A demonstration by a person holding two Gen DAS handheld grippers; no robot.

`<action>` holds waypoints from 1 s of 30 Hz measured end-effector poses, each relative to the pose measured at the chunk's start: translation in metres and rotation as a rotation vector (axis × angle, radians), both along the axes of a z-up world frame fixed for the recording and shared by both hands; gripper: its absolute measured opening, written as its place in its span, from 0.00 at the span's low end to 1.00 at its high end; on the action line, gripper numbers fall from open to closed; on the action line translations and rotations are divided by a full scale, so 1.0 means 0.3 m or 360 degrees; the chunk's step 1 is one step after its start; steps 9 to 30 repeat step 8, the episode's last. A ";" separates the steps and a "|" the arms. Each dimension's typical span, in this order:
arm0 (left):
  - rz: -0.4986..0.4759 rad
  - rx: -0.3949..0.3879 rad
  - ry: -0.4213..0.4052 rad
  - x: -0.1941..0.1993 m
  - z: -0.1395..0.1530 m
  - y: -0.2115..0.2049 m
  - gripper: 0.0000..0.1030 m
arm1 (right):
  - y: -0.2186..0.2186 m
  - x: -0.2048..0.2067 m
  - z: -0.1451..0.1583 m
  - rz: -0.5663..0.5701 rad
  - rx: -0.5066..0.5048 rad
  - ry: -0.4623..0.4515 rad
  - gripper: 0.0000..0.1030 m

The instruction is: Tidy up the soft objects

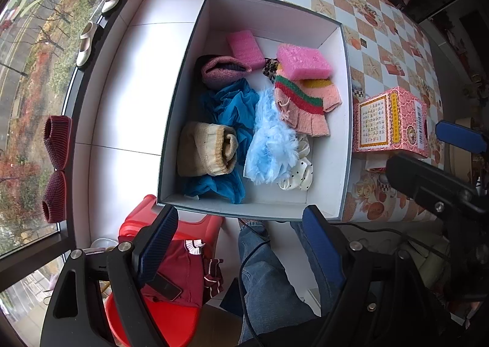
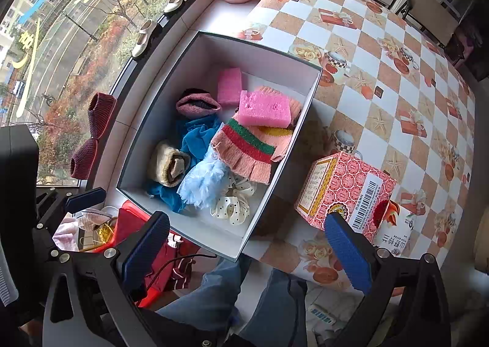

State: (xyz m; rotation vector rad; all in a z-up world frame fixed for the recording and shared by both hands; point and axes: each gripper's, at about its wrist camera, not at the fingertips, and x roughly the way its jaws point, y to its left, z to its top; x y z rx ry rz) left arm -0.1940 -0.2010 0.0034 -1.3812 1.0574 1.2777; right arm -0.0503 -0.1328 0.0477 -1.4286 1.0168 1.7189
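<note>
Both grippers, left (image 1: 241, 250) and right (image 2: 247, 250), hang spread and empty above the box (image 1: 347, 120); we descend straight over one soft item, avoiding neighbours

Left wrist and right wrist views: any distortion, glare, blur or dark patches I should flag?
Left wrist view: strong fisheye bending of the window frame and black corners; the box and its contents are sharp and evenly daylit, without harsh shadows. Right wrist view: same barrel curve on the checked tablecloth, faint yellow reflections on the window glass, a dim far right edge and no motion blur.
</note>
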 end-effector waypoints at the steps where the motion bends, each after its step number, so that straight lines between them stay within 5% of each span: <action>1: -0.0002 -0.0004 0.0002 0.000 -0.003 -0.001 0.83 | -0.002 0.000 -0.001 0.0004 0.0001 -0.0004 0.99; 30: -0.0002 0.0029 -0.0032 -0.008 0.000 -0.007 0.83 | -0.004 -0.006 -0.005 0.0015 0.0002 -0.0022 0.99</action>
